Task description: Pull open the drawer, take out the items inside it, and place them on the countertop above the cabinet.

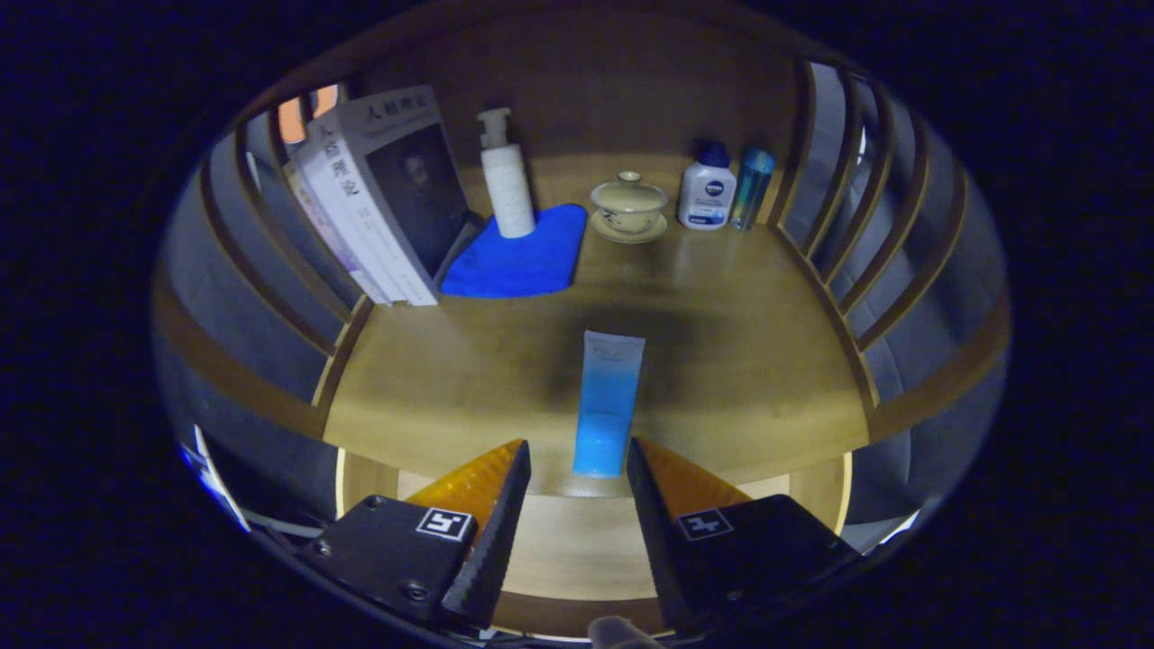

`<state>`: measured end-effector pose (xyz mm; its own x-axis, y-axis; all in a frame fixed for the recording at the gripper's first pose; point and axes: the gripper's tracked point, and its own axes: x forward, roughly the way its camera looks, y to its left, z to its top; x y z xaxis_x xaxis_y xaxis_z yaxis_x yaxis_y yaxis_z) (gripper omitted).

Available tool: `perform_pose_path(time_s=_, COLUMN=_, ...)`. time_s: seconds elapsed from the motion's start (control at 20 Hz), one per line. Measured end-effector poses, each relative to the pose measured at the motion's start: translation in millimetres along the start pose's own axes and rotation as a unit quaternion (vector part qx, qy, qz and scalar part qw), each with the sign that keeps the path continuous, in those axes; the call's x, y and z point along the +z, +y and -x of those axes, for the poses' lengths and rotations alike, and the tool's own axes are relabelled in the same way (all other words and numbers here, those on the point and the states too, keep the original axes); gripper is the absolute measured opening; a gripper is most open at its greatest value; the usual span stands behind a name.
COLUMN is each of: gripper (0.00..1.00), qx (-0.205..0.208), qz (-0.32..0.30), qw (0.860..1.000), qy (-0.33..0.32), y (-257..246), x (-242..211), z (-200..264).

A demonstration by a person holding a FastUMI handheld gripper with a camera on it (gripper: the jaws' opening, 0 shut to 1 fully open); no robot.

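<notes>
A blue tube (609,406) lies flat on the wooden countertop (739,361), pointing away from me, with its cap end at the counter's front edge. My gripper (577,455) is open. The tube's near end sits in the gap between the fingertips, close to the right finger (654,478) and clear of the left finger (505,487). Below the counter's edge, a pale wooden surface that looks like the open drawer (577,550) shows between the fingers. I see nothing lying in that part of it.
At the back of the counter stand leaning books (379,198), a white pump bottle (505,180) on a blue cloth (518,257), a lidded cup on a saucer (628,205), a white bottle (707,196) and a slim teal bottle (751,189). Slatted wooden rails (865,234) fence both sides.
</notes>
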<state>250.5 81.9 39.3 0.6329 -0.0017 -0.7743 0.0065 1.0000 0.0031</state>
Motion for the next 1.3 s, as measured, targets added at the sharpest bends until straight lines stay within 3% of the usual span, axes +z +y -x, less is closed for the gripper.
perform_pose_path(time_s=0.35, gripper=0.69, qx=0.021, qz=0.02, qw=0.997, qy=-0.077, y=12, x=-43, z=47)
perform_pose_path(time_s=0.5, gripper=0.78, qx=0.014, qz=0.043, qw=0.989, qy=-0.141, y=12, x=-61, z=76)
perform_pose_path(time_s=0.85, gripper=0.78, qx=0.02, qz=0.052, qw=0.951, qy=-0.305, y=20, x=-94, z=156)
perform_pose_path(time_s=1.0, gripper=1.0, qx=0.011, qz=0.046, qw=0.933, qy=-0.356, y=12, x=-114, z=185)
perform_pose_path(time_s=1.3, gripper=1.0, qx=0.012, qz=0.035, qw=0.914, qy=-0.404, y=2, x=-165, z=196)
